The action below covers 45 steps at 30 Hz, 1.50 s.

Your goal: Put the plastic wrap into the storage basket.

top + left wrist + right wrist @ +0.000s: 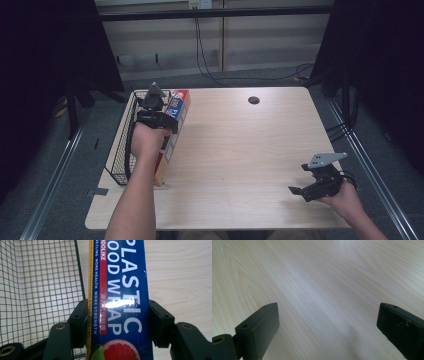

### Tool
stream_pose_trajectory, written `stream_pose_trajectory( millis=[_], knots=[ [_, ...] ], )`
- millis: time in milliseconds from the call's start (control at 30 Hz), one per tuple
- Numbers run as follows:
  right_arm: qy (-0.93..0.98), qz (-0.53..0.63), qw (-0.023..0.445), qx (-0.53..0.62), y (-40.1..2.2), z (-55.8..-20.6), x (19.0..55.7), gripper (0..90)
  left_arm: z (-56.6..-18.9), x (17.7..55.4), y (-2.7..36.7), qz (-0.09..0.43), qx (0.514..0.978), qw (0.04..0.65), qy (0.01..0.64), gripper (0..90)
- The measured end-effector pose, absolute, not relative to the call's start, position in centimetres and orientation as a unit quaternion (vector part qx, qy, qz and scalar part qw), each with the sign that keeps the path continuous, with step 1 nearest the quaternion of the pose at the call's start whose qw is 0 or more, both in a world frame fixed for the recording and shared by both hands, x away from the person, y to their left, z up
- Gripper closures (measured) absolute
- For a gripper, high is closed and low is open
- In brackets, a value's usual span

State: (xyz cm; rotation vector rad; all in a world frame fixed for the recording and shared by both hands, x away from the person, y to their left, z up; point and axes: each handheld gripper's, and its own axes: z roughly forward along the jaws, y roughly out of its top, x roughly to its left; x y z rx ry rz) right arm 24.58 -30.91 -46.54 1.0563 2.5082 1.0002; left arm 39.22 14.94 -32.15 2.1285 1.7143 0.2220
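In the high view, the left gripper (154,100) sits at the left of the frame, over a long box of plastic food wrap (172,131) that lies lengthwise along the left edge of the wooden table (240,150), just beside a black wire basket (122,145) at the table's left rim. The person's left hand (146,139) covers the middle of the box. At the lower right of the frame, the right gripper (300,186) rests low over bare tabletop, well apart from the box, jaws spread. In the left gripper view, the left gripper (117,317) pinches the box (120,290) across its width, a black pad pressed to each long side; the blue face with white lettering runs up the centre of the frame, the basket mesh (40,285) stands at the left and pale wood (180,272) at the right. In the right gripper view, the right gripper (328,322) shows its jaws wide apart at the lower corners, with wood grain (324,277) between them.
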Motion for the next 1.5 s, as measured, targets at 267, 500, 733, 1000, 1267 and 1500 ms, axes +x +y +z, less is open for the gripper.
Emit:
stream_pose_trajectory(
  millis=[267,500,733,1000,1267,1500],
  knots=[
    [0.859,0.343,0.118,0.362,-30.9,-46.5,24.5,4.2,-32.0,39.1,15.8,0.082,0.756,0.198,0.619,43.0],
    [0.858,0.342,0.123,0.363,-30.9,-46.5,24.6,4.2,-32.0,39.0,16.5,0.082,0.752,0.196,0.624,43.1],
    [0.859,0.342,0.122,0.362,-30.9,-46.4,24.6,4.2,-32.1,38.8,17.3,0.085,0.746,0.193,0.631,43.1],
    [0.857,0.346,0.120,0.362,-30.9,-46.5,24.5,4.3,-32.4,38.8,17.9,0.084,0.743,0.188,0.636,43.2],
    [0.857,0.346,0.120,0.362,-30.9,-46.5,24.5,4.3,-32.4,38.6,18.8,0.087,0.739,0.183,0.643,43.2],
    [0.858,0.348,0.119,0.360,-30.9,-46.5,24.6,4.3,-32.5,38.5,19.6,0.091,0.733,0.184,0.648,43.2]
  ],
)
